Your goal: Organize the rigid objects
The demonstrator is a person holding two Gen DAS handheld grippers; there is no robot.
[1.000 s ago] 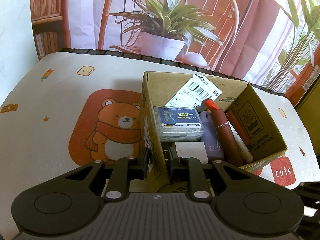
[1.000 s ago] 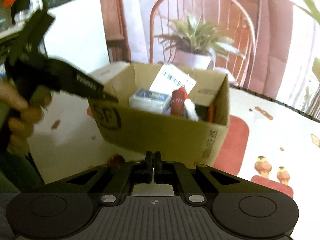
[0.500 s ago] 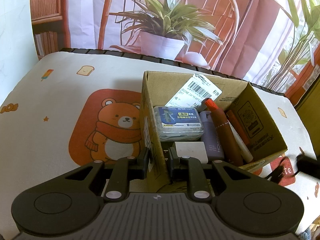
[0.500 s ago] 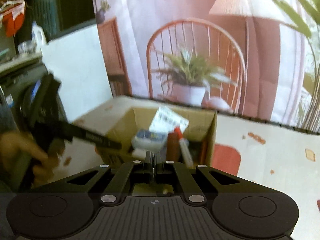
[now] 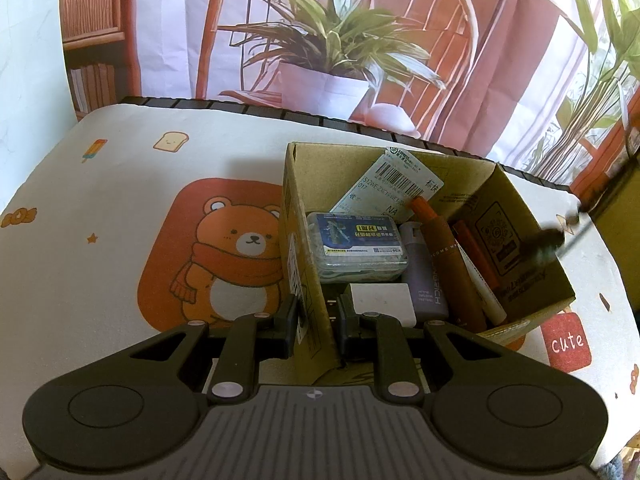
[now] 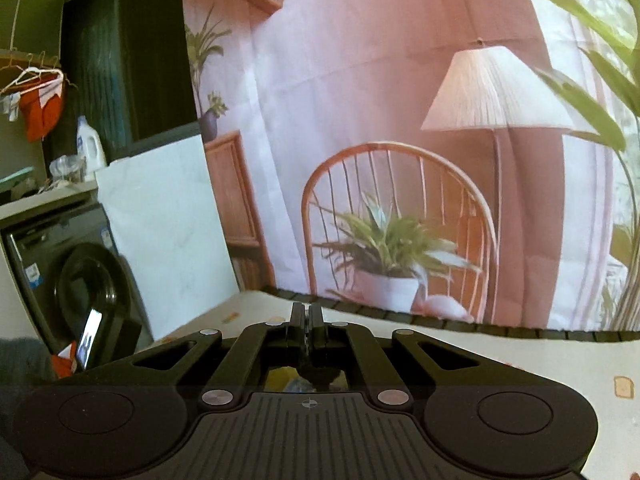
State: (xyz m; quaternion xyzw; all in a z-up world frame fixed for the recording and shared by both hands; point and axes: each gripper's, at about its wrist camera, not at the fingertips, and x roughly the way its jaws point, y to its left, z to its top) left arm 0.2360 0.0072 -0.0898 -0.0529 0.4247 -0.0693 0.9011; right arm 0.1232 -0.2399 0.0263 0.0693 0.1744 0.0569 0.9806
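Left wrist view: left gripper (image 5: 316,318) clamps the near-left wall of the cardboard box (image 5: 524,216), one finger outside, one inside, jaws narrow on the cardboard. Box sits on the table cloth (image 5: 100,240), partly over the bear print (image 5: 228,256). Task items are all inside the box: clear plastic case with blue label (image 5: 358,248), grey-purple bottle (image 5: 424,276), brown-red tube with orange cap (image 5: 444,256), white pen (image 5: 480,292), a red-orange stick (image 5: 476,256) by the right wall, white block (image 5: 384,300) near the inner finger. Nothing loose visible on the cloth.

Right wrist view: right gripper (image 6: 307,322) has jaws fully together, nothing between them. It points at the backdrop with the chair and potted plant (image 6: 388,256); only a sliver of the box shows under it.

Risks, my read: grip is on one thin wall only, so pulling or lifting could bend or tear the cardboard, or tip the box and spill the upright tube and bottle. The inner finger is just beside the white block, so a shift could jam or knock it. Blurred dark shape at the right edge near the box could bump it.

Writing: shipping label (image 5: 394,184) has a barcode, "EXPRESS", "017", "NA", rest too small. Bottle reads roughly "HDIES". Tube partly "COME W". Cloth patch (image 5: 568,342) says "cute". Case text unreadable.
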